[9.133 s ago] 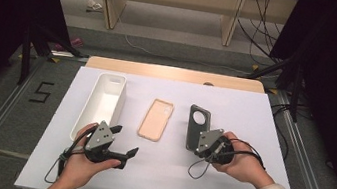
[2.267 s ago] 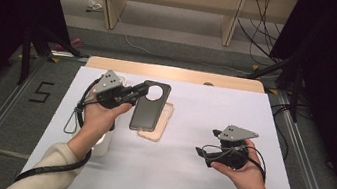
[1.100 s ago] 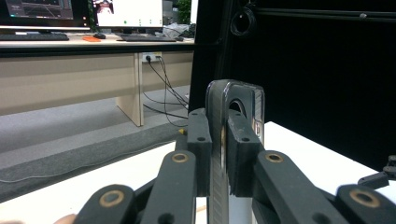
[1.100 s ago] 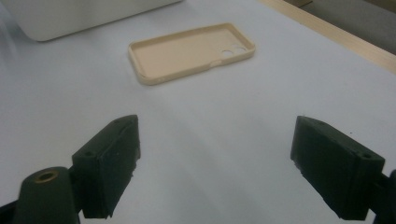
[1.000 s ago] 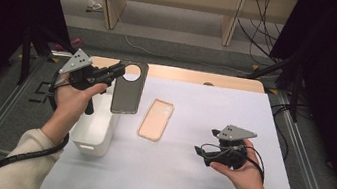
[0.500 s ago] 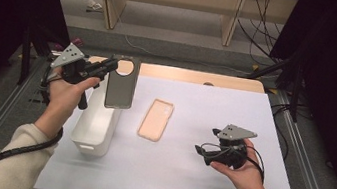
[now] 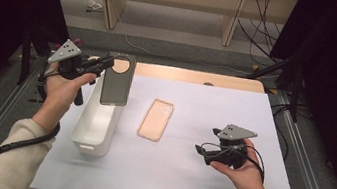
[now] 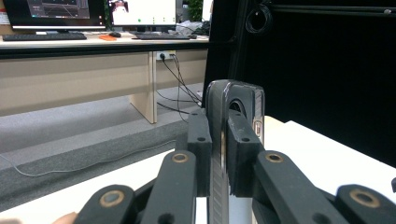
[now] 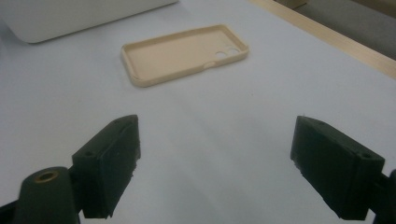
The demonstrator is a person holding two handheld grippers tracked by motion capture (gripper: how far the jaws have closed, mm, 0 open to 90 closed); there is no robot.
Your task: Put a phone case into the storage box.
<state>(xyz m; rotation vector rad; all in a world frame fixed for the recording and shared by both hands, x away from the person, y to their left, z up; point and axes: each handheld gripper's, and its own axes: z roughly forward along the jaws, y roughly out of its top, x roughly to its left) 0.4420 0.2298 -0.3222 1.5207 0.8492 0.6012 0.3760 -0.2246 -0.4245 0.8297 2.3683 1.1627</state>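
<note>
High view is showing the left tongs (image 7: 105, 63) gripping a dark phone case (image 7: 117, 80) by its top edge, dangling it over the white bin (image 7: 96, 123) on the counter (image 7: 194, 179). It seems about to go in. The beige phone case (image 7: 156, 119) is lying untouched; the right tongs (image 7: 202, 152) are resting spread, holding nothing.
</note>
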